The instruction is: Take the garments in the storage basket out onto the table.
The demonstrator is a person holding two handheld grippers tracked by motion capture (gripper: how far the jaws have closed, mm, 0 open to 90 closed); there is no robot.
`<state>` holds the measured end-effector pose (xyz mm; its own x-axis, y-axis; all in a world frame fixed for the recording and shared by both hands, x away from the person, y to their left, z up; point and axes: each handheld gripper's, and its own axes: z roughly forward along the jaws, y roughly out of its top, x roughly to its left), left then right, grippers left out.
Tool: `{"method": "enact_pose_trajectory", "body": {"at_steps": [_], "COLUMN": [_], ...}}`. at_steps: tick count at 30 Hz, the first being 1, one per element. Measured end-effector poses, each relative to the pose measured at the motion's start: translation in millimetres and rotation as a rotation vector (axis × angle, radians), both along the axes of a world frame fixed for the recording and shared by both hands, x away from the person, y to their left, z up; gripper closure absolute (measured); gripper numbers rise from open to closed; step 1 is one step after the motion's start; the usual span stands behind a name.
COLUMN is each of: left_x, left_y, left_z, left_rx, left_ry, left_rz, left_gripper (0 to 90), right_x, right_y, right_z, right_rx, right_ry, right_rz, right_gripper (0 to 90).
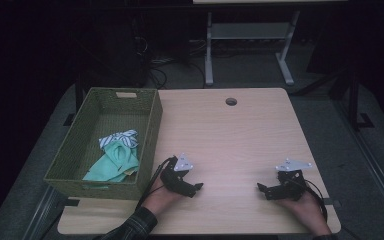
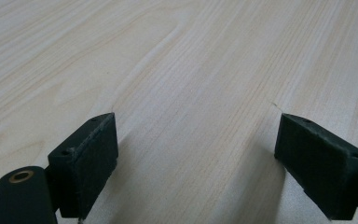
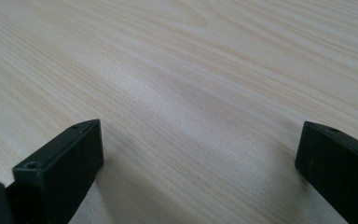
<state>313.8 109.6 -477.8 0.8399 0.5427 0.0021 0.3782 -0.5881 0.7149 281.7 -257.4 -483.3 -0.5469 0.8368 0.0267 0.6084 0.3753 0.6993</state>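
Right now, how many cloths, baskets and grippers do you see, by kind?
Cloths: 2, a mint green cloth and a striped cloth, both in the basket
Baskets: 1, the green woven basket
Grippers: 2, left gripper and right gripper, both open on the table
Total: 5

From above, my room is dim: the table (image 1: 240,130) catches soft overhead light while the upper frame and both side edges sink into near black. Looking along my own jaws, the wood is bright and evenly lit, grain sharp mid-frame, softer toward the top. Faint shadows pool beside each black jaw at the bottom.
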Motion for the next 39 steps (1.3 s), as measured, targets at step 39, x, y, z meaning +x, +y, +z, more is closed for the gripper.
{"method": "enact_pose_trajectory", "body": {"at_steps": [39], "left_x": [11.3], "left_y": [4.2], "left_z": [13.7], "left_rx": [0.027], "left_ry": [0.044], "left_rz": [-0.028], "left_gripper": [13.3], "right_x": [-0.6], "right_y": [-1.6], "right_z": [0.0], "right_rx": [0.004], "right_ry": [0.0], "right_rz": [0.003], "right_gripper": [0.4]}}
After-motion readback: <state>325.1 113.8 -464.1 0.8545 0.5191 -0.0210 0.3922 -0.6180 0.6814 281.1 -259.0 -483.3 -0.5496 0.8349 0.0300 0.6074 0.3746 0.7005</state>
